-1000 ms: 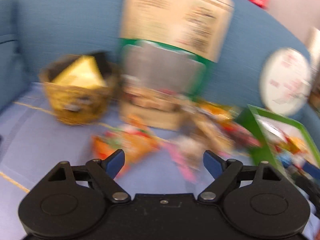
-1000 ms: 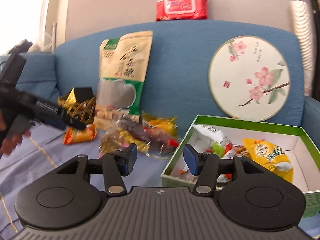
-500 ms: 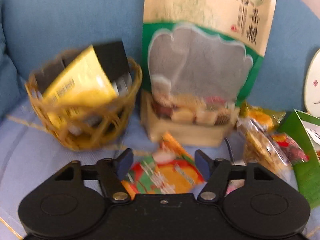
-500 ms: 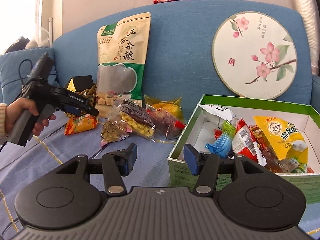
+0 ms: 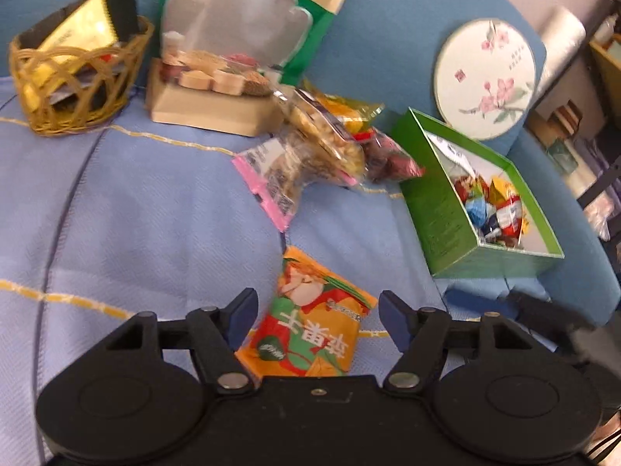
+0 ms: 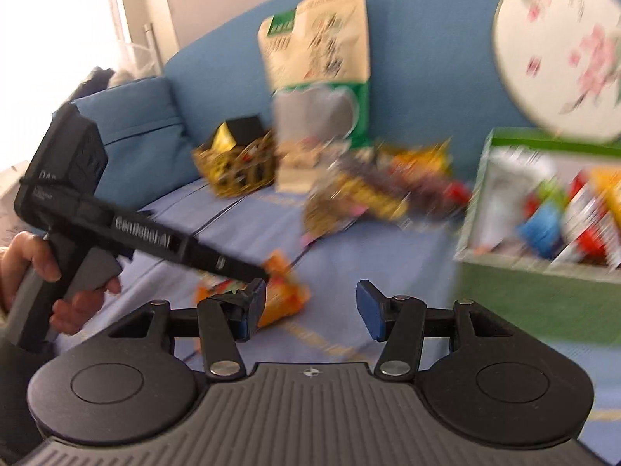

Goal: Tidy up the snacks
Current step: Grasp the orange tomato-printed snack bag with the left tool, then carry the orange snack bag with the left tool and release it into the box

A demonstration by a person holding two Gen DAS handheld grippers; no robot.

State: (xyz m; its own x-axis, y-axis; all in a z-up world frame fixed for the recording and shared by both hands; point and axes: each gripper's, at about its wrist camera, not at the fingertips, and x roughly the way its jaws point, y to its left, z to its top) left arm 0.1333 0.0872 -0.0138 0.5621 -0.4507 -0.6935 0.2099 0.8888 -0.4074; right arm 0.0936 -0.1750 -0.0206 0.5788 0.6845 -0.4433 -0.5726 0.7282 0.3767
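1. Snacks partly sorted: wrapped ones fill the green box (image 5: 446, 209); clear bags (image 5: 310, 155) lie loose beside it.
2. Orange packet (image 5: 310, 326) lies on the blue cover between the left gripper (image 5: 316, 316) pads, jaws just widened, not touching it.
3. Right gripper (image 6: 310, 303) gapes empty.

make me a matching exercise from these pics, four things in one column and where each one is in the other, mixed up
Things:
1. orange snack packet
2. yellow packet
3. small wrapped sweets
4. round flower plate

Places:
A. inside the green box
B. leaning on the blue sofa back
C. between the open fingers of the left tool
D. in the wicker basket

Pairs: 1-C, 2-D, 3-A, 4-B
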